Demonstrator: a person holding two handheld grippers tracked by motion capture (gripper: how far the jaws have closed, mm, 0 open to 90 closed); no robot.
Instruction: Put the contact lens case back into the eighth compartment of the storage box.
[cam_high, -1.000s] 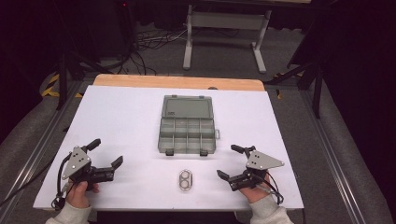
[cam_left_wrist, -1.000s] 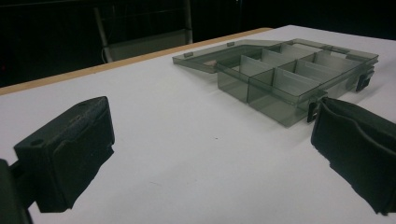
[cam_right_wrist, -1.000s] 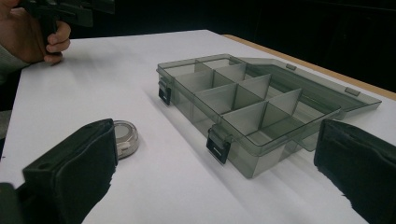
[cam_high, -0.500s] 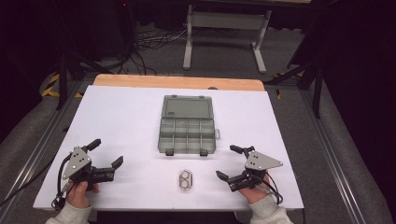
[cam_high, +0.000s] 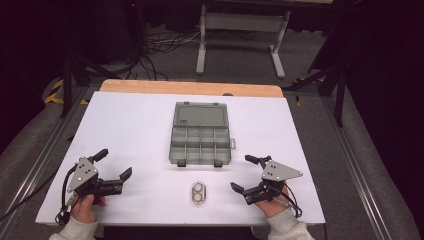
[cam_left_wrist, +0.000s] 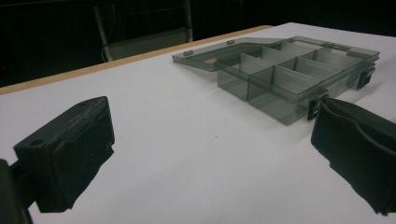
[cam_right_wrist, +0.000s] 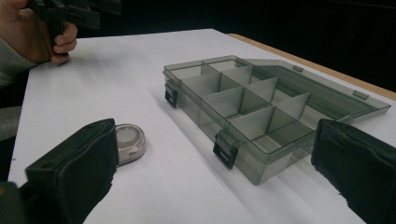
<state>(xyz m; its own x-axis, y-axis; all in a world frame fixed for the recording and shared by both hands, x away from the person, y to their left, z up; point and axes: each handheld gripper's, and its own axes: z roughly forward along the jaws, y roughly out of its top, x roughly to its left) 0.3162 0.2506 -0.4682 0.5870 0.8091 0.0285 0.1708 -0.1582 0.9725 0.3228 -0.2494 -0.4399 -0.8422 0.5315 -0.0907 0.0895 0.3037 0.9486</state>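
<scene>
Black two-jaw left gripper (cam_high: 113, 163) and right gripper (cam_high: 244, 173) carry grey triangular plates, black cables; sleeves seemingly light grey.

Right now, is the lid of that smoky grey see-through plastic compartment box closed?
No: the grey transparent plastic compartment box lies open, its hinged lid folded back flat on the white table, the dividers exposed.

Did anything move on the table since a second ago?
Hardly anything. The left gripper and the right gripper sit in nearly the same spots, both open and holding nothing. The open compartment box and the small oval case have not moved.
</scene>
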